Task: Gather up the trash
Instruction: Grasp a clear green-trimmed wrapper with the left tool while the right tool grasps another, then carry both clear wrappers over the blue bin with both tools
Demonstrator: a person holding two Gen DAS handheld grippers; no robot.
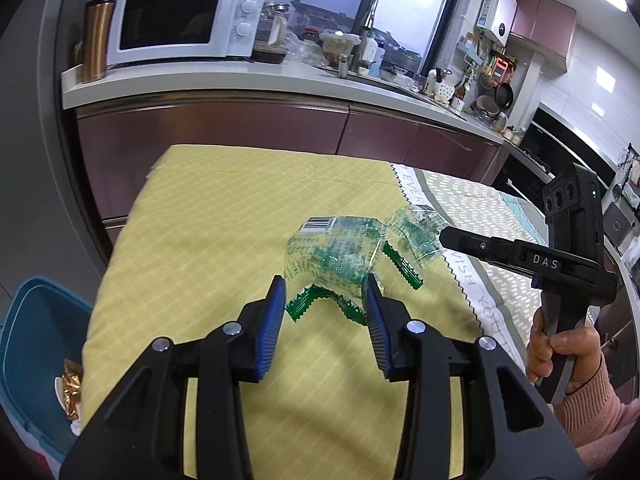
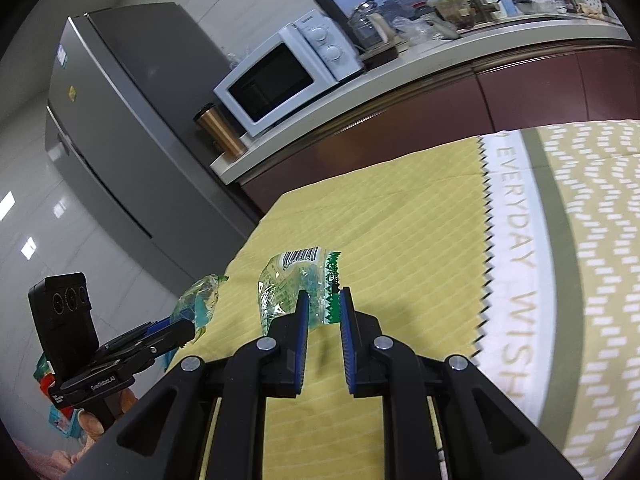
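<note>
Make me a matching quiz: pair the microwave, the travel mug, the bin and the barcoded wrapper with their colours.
Things:
1. microwave
2. travel mug
3. bin
4. barcoded wrapper

Colours:
a. blue
b. clear with green print
c. white
d. copper

Pairs: 1-c; 2-d; 3-a; 4-b

Wrapper (image 1: 336,256) on tablecloth (image 1: 200,240); bin (image 1: 36,344) left, below.

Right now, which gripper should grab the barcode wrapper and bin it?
Probably left: the left gripper, jaws open, straddles the barcode wrapper, and the blue bin sits on its side. The right gripper also reaches the wrapper.
</note>
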